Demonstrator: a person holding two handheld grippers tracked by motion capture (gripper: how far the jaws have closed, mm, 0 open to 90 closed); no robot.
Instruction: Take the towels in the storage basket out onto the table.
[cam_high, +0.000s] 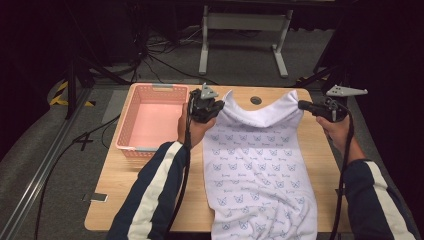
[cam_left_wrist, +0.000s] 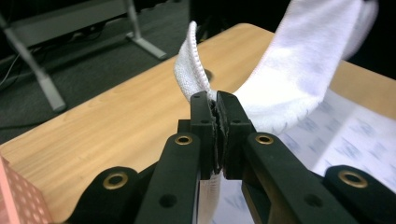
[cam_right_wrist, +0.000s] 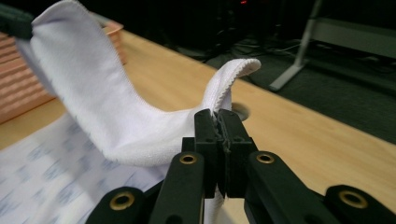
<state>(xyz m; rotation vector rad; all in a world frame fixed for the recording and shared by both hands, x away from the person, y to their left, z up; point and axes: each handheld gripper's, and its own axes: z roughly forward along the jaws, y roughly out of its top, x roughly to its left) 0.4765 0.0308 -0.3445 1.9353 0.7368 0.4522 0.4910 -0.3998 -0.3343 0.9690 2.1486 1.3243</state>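
From up high, the white towel with its small blue print runs lengthwise down the wooden table, its near end spilling over the front edge and its far end lifted off the wood. The left gripper has one far corner, the right gripper has the other, and the edge between them sags in a shallow curve, plain white underside facing us. Just left of the left hand sits a pink basket on the table's far left part, close to the towel but not touching it. There's a small round hole in the tabletop just beyond the sagging edge. Now the left gripper view: the jaws of the left gripper are pressed tight together with the stitched hem of the towel pinched between them, a flap of the corner standing up above the tips, cloth sweeping away to the right over the printed part lying on the table. And the right gripper view: same story, the right gripper clamped shut on its corner of the towel, the hem poking up and curling over, the white cloth hanging away to the left towards the basket, bare table on the right.
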